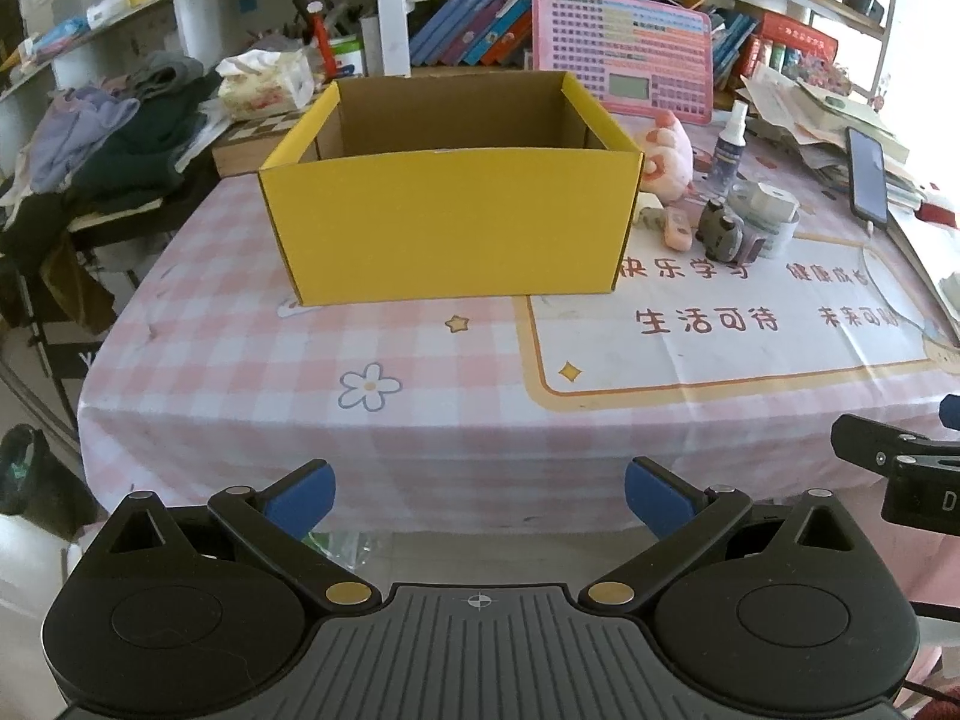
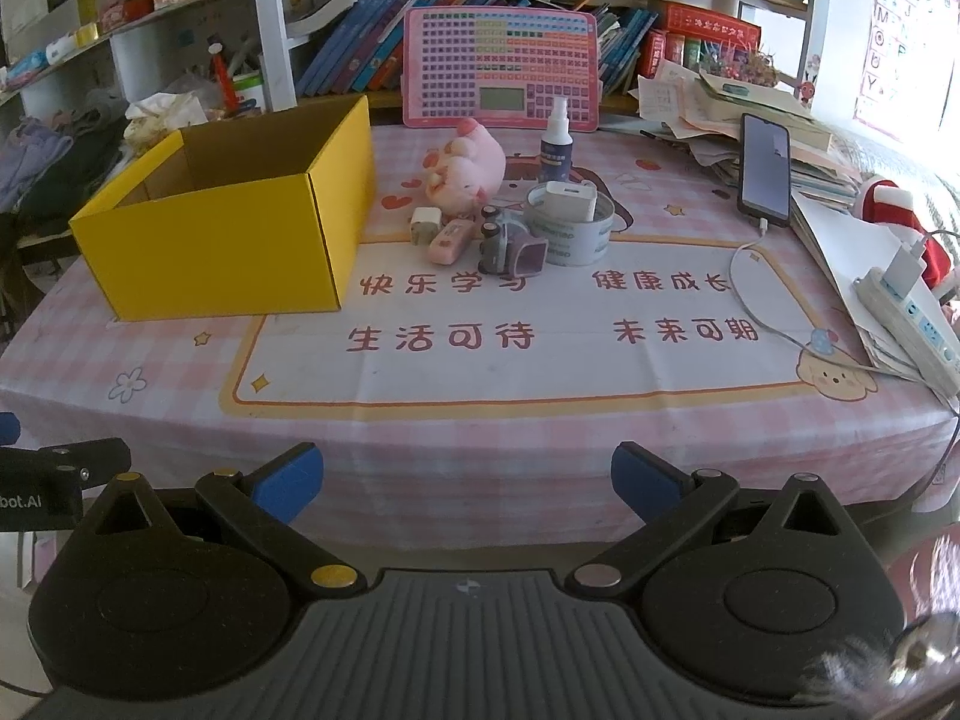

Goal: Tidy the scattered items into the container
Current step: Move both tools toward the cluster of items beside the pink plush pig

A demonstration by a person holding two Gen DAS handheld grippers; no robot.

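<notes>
Both the left gripper (image 1: 480, 498) and right gripper (image 2: 467, 483) gape empty, well short of the yellow box (image 2: 222, 240).

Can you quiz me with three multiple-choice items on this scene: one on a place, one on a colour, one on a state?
1. Where does the white charger rest?
A. in the tape roll
B. in the box
C. on the phone

2. What colour is the box outside?
A. pink
B. yellow
C. blue

3. How do the right tongs stand?
A. shut on the plush pig
B. shut, empty
C. open, empty

Answers: 1 A, the charger sits in the roll's ring; 2 B, its walls are yellow; 3 C, the blue pads stand wide apart over bare cloth.
</notes>
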